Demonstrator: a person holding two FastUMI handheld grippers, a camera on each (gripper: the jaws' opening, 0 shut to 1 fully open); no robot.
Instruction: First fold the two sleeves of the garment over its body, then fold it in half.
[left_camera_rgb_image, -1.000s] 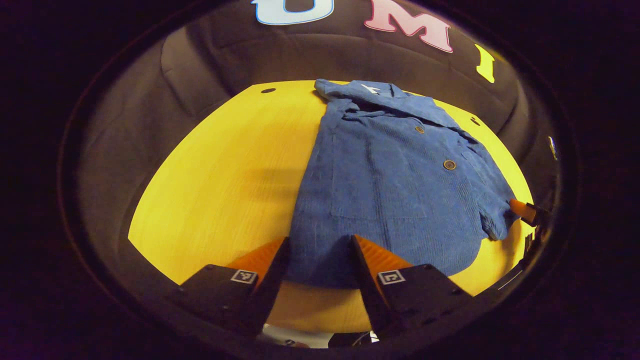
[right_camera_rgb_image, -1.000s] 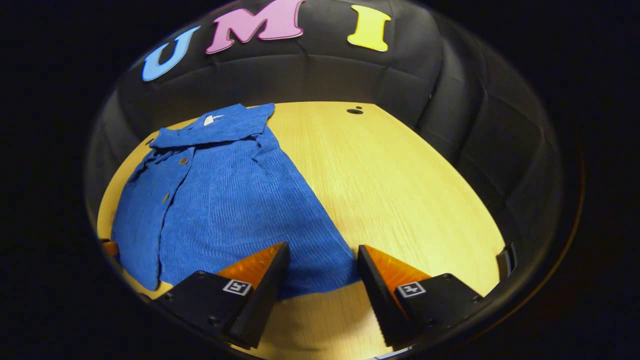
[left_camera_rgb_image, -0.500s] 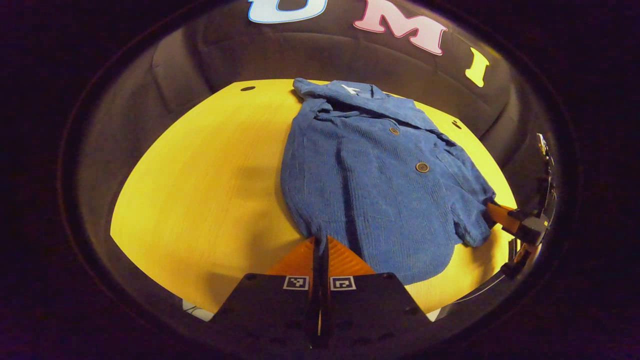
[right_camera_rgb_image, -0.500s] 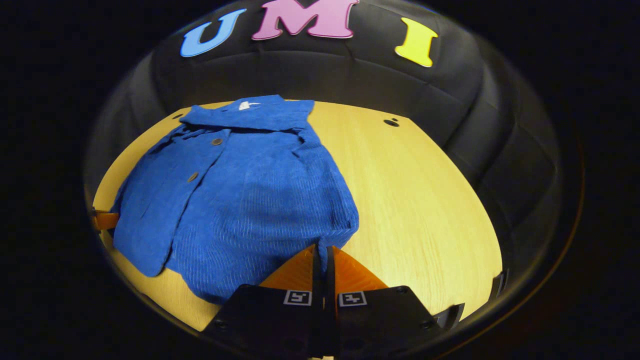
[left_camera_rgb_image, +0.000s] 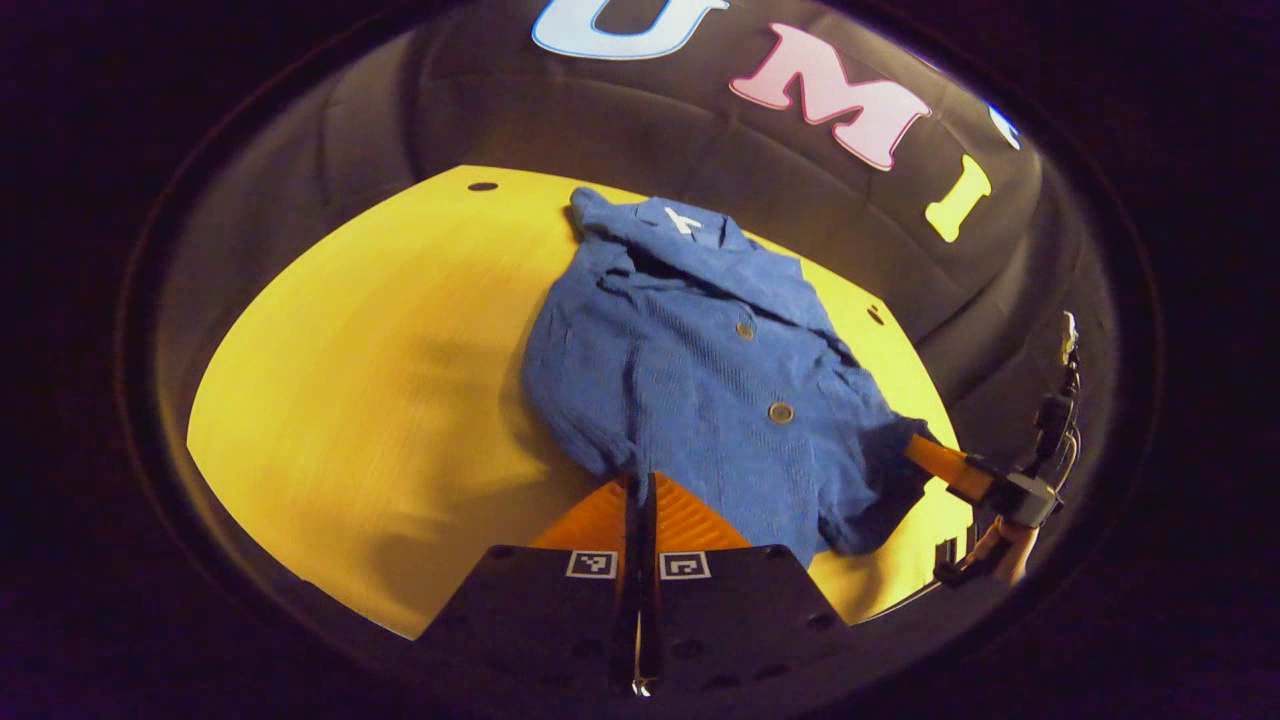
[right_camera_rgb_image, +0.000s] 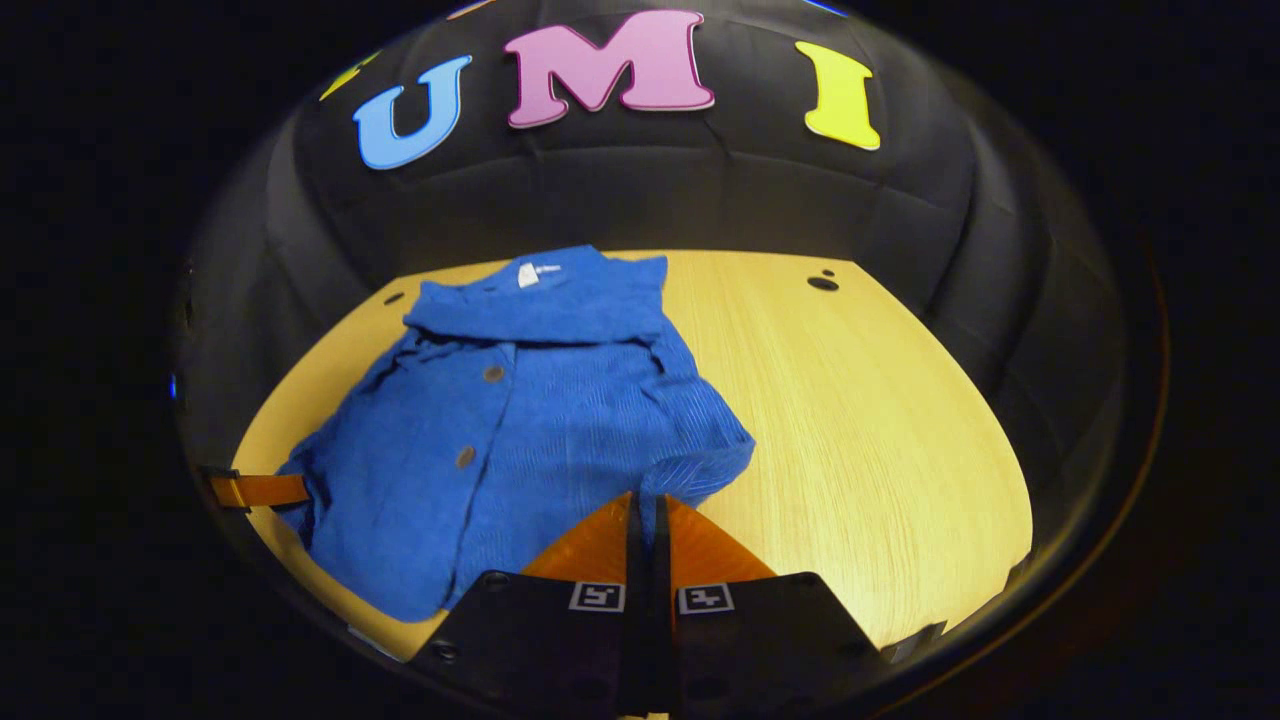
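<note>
The shirt (left_camera_rgb_image: 700, 370) lies on the table (left_camera_rgb_image: 350, 400), collar at the far end toward the wall (left_camera_rgb_image: 600, 130), hem toward the cameras. In the left gripper view it occupies the centre and extends from the collar (left_camera_rgb_image: 690, 235) at 12 o'clock down to the hem at 6 o'clock. Two buttons (left_camera_rgb_image: 781, 412) show along the placket. In the right gripper view the shirt (right_camera_rgb_image: 520, 420) sits left of centre, collar (right_camera_rgb_image: 545, 295) at 12 o'clock, with two buttons (right_camera_rgb_image: 493, 374) visible. Both sleeves are already folded onto the body.

The left gripper (left_camera_rgb_image: 640, 500) is clamped on the near hem corner of the shirt: its orange fingers (left_camera_rgb_image: 690, 515) are pressed together with blue cloth between them. The cloth around the grip is raised off the table and bunched. The right gripper (right_camera_rgb_image: 650, 515) is likewise clamped on the opposite hem corner; its fingers (right_camera_rgb_image: 700, 545) meet on a rolled edge of cloth that is lifted above the table.

In the left gripper view the right gripper (left_camera_rgb_image: 960, 475) appears at 4 o'clock, its orange finger entering the shirt's hem edge, with a hand (left_camera_rgb_image: 1005, 550) below it. In the right gripper view the left gripper (right_camera_rgb_image: 260, 490) appears at 8 o'clock, touching the shirt's hem edge.

The table (right_camera_rgb_image: 850, 420) is light wood with small dark holes (right_camera_rgb_image: 822, 283) near its far corners. The black padded wall (right_camera_rgb_image: 650, 190) rises behind it.
</note>
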